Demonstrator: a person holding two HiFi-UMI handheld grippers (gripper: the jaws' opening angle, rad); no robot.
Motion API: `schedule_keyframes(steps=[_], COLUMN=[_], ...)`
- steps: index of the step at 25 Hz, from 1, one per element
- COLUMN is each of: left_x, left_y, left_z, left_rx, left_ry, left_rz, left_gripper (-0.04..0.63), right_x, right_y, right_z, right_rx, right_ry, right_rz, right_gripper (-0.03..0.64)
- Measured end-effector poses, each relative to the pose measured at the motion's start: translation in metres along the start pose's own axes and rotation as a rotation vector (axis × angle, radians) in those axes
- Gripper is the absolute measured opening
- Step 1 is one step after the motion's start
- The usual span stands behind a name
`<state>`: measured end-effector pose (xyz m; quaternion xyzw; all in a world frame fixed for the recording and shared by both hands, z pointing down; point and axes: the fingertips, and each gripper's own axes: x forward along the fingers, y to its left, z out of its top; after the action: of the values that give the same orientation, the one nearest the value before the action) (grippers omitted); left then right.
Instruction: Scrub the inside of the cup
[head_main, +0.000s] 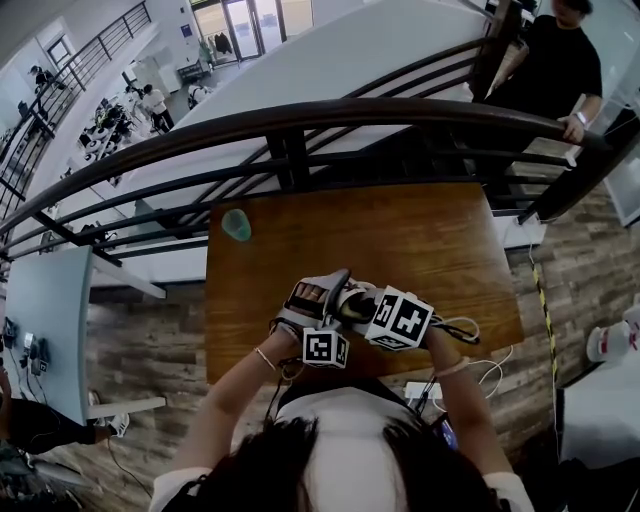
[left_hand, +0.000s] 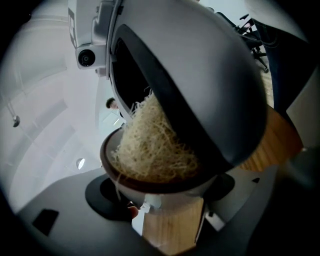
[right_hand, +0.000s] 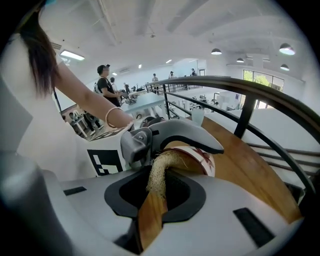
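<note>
Close in, above the near edge of the wooden surface (head_main: 420, 240), my two tools meet. My left gripper (left_hand: 160, 200) has its jaws clamped on the cup (right_hand: 202, 157), which is white with a red pattern outside and brown within. It is held up and tipped, with its mouth toward the other tool. My right gripper (right_hand: 156, 187) has its jaws nearly together, pinching a bundle of pale fibre, the scrubber (left_hand: 150, 145). The scrubber's loose end fills the cup's mouth and lies against the inner wall.

I judge the cup to be light but hard and breakable, and probably glazed and slippery. The hold belongs across its body, firm enough to resist the rubbing and leaving the mouth free. The scrubber looks soft and springy and will bend rather than push, so it is best pinched close to its working end.

Farther back on the surface stands a green tumbler (head_main: 237, 225), well apart from the work. Beyond it runs a dark railing (head_main: 300, 120), with a person in black (head_main: 560, 60) beside it at far right.
</note>
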<state>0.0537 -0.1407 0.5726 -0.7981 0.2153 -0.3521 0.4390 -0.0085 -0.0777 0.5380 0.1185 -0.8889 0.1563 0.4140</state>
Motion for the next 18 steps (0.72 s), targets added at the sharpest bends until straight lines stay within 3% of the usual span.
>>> schedule_keyframes(steps=[5,10,18], left_x=[-0.001,-0.001,0.002], left_y=[-0.004,-0.006,0.003], left_z=[0.001,0.002,-0.002], left_rx=[0.046,0.046,0.034], left_ry=[-0.003,0.003,0.009], left_rz=[-0.018,-0.036,0.001], left_gripper=[0.403,0.403,0.403], right_x=[0.003,0.001,0.001], right_y=[0.003,0.008,-0.004], right_z=[-0.008,-0.007,-0.006], right_rx=[-0.112,-0.17,-0.059], right_ry=[0.083,0.13,0.037], right_rz=[-0.005,-0.024,-0.009], right_gripper=[0.078,0.08,0.078])
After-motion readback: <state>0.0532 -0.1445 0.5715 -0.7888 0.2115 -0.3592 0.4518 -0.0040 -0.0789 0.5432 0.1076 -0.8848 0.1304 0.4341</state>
